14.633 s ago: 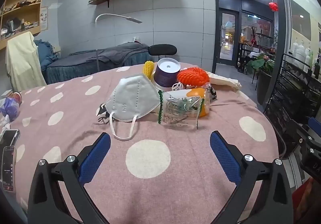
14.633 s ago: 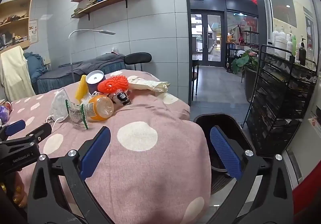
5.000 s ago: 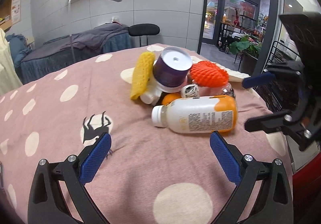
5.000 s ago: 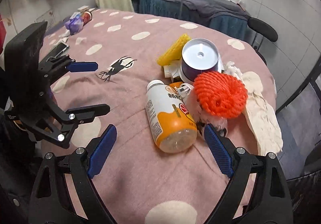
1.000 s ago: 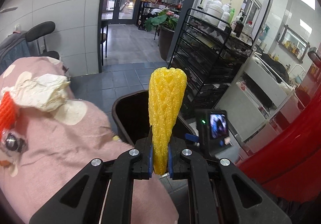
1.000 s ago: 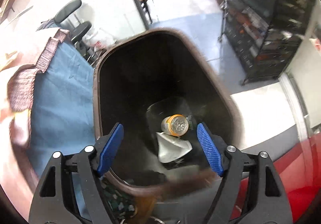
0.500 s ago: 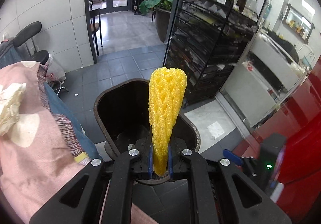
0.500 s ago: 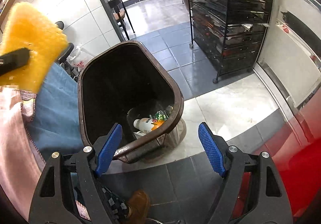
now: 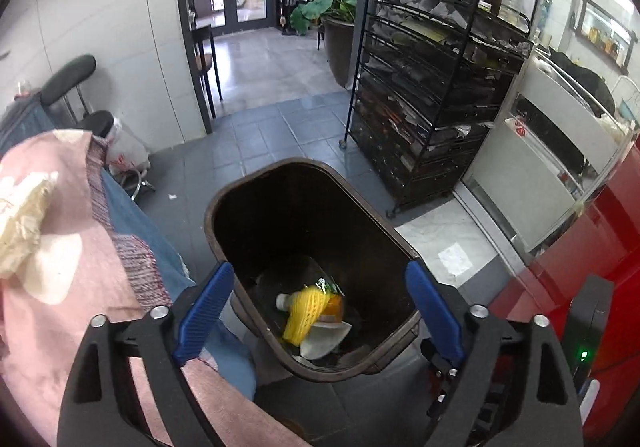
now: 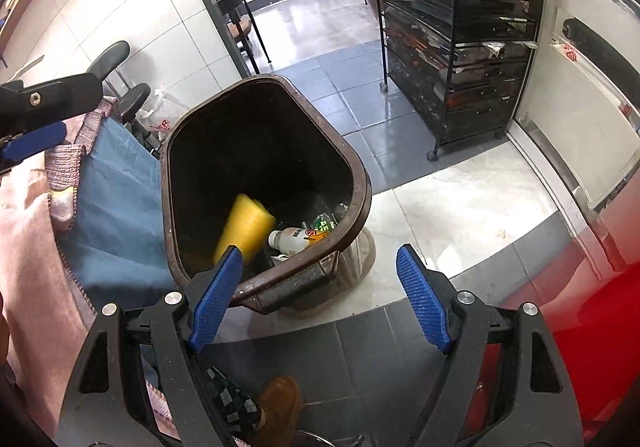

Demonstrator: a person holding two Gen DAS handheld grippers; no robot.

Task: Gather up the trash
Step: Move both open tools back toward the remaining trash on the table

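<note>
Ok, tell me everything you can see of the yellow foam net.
The yellow foam net is a soft sleeve of woven-looking mesh foam, wider at one end. It sits inside the brown trash bin, free of both grippers. In the left wrist view it lies on top of the orange-and-white bottle and a white scrap. In the right wrist view it is motion-blurred, so its exact resting pose is uncertain.

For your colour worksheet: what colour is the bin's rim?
Brown rim on the bin; clearest in the right wrist view.
</note>
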